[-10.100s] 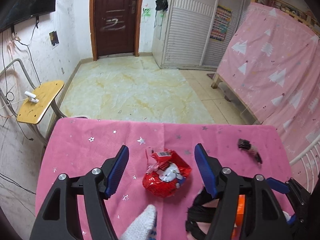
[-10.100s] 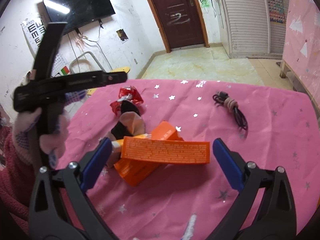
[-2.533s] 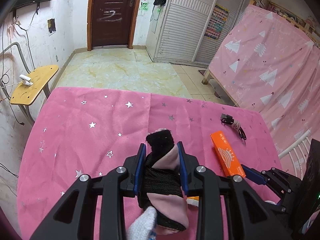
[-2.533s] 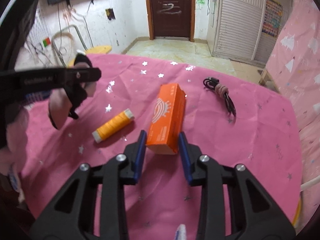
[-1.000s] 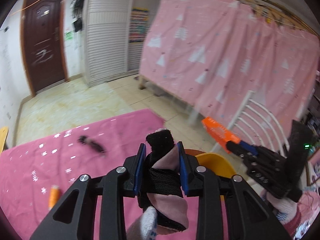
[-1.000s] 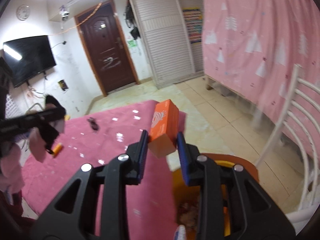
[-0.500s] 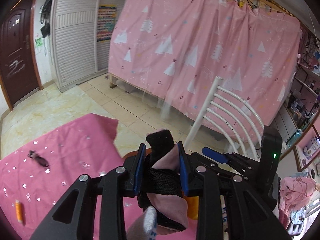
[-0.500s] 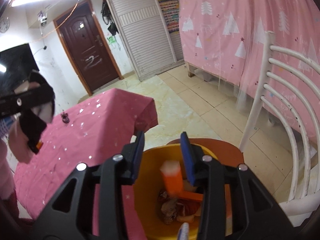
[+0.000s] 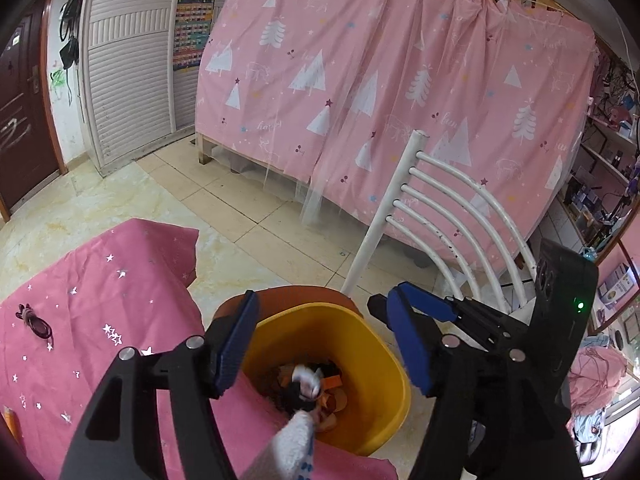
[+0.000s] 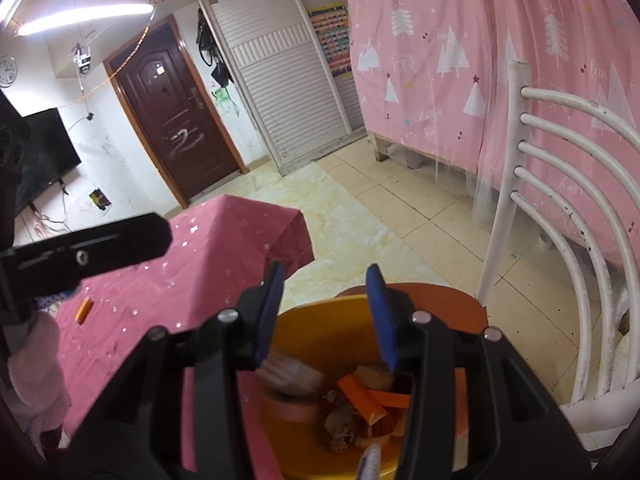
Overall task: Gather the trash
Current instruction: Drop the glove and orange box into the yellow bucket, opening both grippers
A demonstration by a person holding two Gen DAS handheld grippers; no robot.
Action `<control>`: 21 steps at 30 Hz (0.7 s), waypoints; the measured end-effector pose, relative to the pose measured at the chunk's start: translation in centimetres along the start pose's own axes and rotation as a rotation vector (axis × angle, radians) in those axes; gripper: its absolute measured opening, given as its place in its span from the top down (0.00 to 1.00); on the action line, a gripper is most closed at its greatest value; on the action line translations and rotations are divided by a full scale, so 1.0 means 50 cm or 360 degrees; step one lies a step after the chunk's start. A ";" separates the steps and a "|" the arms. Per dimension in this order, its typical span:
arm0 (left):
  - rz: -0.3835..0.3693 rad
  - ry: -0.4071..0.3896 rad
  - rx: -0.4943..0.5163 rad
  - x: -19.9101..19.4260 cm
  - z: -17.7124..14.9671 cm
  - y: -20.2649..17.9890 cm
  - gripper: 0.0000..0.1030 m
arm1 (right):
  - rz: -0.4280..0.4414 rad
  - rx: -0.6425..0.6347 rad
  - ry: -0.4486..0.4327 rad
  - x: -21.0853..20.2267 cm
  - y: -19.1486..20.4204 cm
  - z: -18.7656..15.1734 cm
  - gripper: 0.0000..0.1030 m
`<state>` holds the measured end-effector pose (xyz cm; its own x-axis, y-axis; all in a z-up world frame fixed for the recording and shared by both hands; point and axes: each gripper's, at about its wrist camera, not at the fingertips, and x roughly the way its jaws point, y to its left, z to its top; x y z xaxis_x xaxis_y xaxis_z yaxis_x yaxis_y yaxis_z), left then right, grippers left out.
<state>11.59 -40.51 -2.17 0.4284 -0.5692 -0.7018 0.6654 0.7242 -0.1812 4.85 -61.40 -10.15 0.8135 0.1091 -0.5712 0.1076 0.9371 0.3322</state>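
The black-and-pink fabric sock (image 9: 306, 386) lies inside the round yellow plastic bin (image 9: 384, 368), on orange scraps; in the right wrist view it is a pale blur, so its pose is hard to tell. The left claw (image 9: 324, 344), above the bin, has just been opening and stands spread with nothing between its pads. At its 3 o'clock, the right claw (image 10: 326, 312) has also just been opening, holding nothing. At the bin's 9 o'clock is the pink star-print desk (image 9: 80, 320); at 1 o'clock, a white slatted chair back (image 9: 452, 216).

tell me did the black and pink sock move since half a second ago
Yes. The left gripper has just been opening, and the sock has gone from between its fingers down into the yellow bin.
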 end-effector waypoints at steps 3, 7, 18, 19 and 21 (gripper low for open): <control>0.0012 0.0005 -0.0014 -0.002 -0.003 0.008 0.43 | 0.0006 -0.0009 0.0005 0.001 0.006 -0.003 0.60; 0.0024 -0.0008 -0.0027 -0.017 -0.008 0.023 0.43 | 0.0013 -0.0031 0.0005 0.000 0.018 -0.003 0.59; 0.0060 -0.0075 -0.0057 -0.075 -0.018 0.070 0.43 | 0.0042 -0.0122 0.0023 0.019 0.087 0.006 0.51; 0.0068 -0.0081 -0.0063 -0.081 -0.020 0.076 0.43 | 0.0052 -0.0132 0.0025 0.023 0.097 0.008 0.51; 0.0095 -0.0094 -0.0085 -0.094 -0.023 0.099 0.43 | 0.0069 -0.0158 0.0030 0.031 0.120 0.011 0.51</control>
<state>12.18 -33.79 -0.54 0.5028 -0.5453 -0.6707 0.6048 0.7763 -0.1778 7.06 -55.80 -8.62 0.8053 0.1558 -0.5721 0.0143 0.9595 0.2814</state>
